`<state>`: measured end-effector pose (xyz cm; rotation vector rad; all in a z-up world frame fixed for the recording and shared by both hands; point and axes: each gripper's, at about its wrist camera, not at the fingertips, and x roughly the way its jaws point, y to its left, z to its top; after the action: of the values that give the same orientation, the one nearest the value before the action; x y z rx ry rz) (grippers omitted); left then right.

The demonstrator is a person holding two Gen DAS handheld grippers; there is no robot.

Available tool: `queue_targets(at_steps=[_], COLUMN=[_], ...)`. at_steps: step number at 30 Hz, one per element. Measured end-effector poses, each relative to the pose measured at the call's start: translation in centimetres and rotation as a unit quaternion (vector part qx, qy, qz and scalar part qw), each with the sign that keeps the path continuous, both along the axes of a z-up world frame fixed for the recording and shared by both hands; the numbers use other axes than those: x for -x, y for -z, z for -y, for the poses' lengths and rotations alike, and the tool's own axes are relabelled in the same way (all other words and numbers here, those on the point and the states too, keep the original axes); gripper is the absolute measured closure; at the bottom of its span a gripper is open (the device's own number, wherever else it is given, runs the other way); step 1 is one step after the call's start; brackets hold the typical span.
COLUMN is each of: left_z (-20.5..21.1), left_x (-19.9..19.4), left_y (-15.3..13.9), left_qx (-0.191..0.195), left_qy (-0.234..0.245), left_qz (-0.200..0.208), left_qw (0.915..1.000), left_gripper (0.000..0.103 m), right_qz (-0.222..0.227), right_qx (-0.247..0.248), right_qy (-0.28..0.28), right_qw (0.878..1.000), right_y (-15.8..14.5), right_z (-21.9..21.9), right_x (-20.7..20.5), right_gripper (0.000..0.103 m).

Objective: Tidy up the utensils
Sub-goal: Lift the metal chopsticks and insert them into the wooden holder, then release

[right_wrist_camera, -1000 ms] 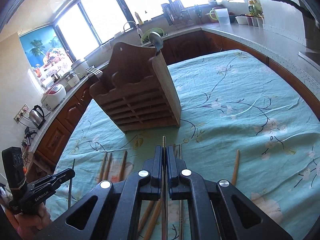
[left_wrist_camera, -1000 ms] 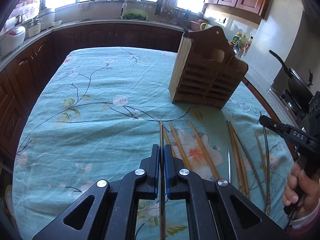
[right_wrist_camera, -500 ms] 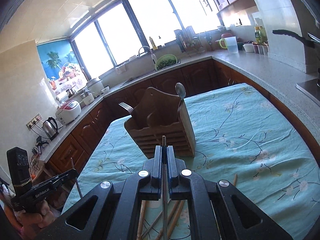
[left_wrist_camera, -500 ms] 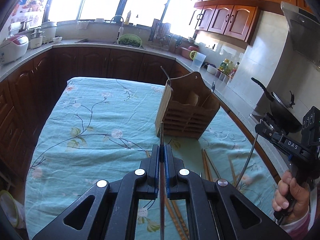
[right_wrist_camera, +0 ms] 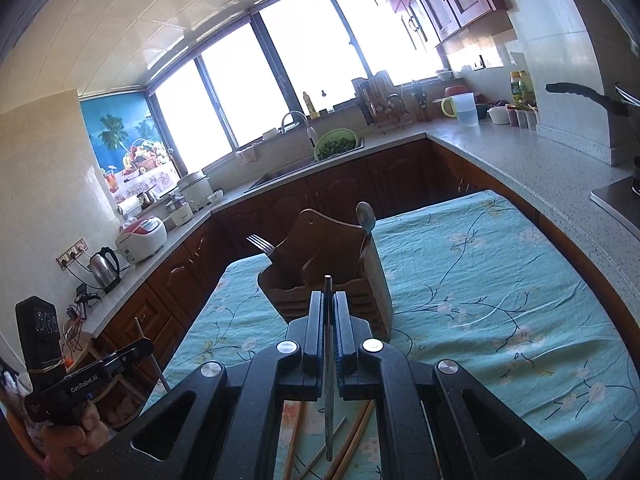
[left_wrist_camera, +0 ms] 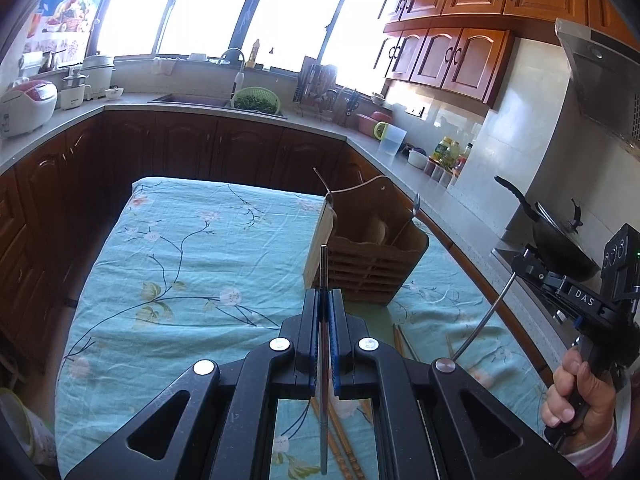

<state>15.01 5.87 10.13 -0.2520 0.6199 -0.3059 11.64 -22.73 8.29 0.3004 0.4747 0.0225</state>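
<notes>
My left gripper point(left_wrist_camera: 325, 296) is shut on a thin dark chopstick point(left_wrist_camera: 323, 268) that points up toward the wooden utensil holder point(left_wrist_camera: 366, 268). My right gripper point(right_wrist_camera: 329, 298) is shut on a metal chopstick point(right_wrist_camera: 328, 288), held above the table just in front of the holder point(right_wrist_camera: 320, 276). The holder stands on the teal floral tablecloth point(left_wrist_camera: 180, 264) with a fork point(right_wrist_camera: 261, 243) and a spoon point(right_wrist_camera: 366, 216) upright in it. The right gripper also shows at the right edge of the left wrist view point(left_wrist_camera: 520, 264), its metal chopstick point(left_wrist_camera: 484, 318) slanting down.
Several wooden and metal chopsticks point(right_wrist_camera: 352, 436) lie on the cloth below both grippers. Kitchen counters point(right_wrist_camera: 520, 148) with a jug, bottles, rice cookers and a sink surround the table. A wok point(left_wrist_camera: 560, 240) sits at the right.
Both grippers have risen from the table, each lifting its chopstick clear of the cloth. The holder now sits lower and farther away in both views.
</notes>
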Motion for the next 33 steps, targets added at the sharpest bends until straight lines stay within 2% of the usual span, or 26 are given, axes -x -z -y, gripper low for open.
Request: queue_targets(at_steps=[10, 13, 18, 27, 30, 33], left_z=[0.1, -0.2, 0.1, 1.6, 2.5, 3.4], left_x=[-1.0, -1.4, -3.3, -9.0, -11.4, -14.2], left_y=[-0.3, -0.7, -2.1, -6.0, -5.5, -3.5], left_qx=[0.014, 0.034, 0.039, 0.050, 0.046, 0.059], left_qy=[-0.004, -0.010, -0.015, -0.037, -0.053, -0.066], left_qz=[0.015, 0.035, 0.073, 0.183, 0.211, 0.215], left_qw=[0.9998, 0.9988, 0.9964, 0.9811, 0.9749, 0.9726], left_gripper=[0.100, 0.100, 0.100, 0.100, 0.100, 0.100], right_qz=[0.010, 0.019, 0.047, 0.129, 0.146, 0.147], right_qx=[0.002, 0.000, 0.006, 0.024, 0.032, 0.039], right_qy=[0.004, 0.007, 0.013, 0.048, 0.063, 0.071], right_qw=[1.000, 1.000, 0.999, 0.990, 0.987, 0.986], right_y=[-0.6, -1.1, -3.3, -8.7, -9.1, -8.4], right_z=[0.3, 0.6, 1.1, 2.2, 2.5, 2.5], right_x=[-0.3, -0.7, -1.9, -5.6, -7.4, -9.5], right_gripper=[0.099, 0.099, 0.099, 0.099, 0.099, 0.099])
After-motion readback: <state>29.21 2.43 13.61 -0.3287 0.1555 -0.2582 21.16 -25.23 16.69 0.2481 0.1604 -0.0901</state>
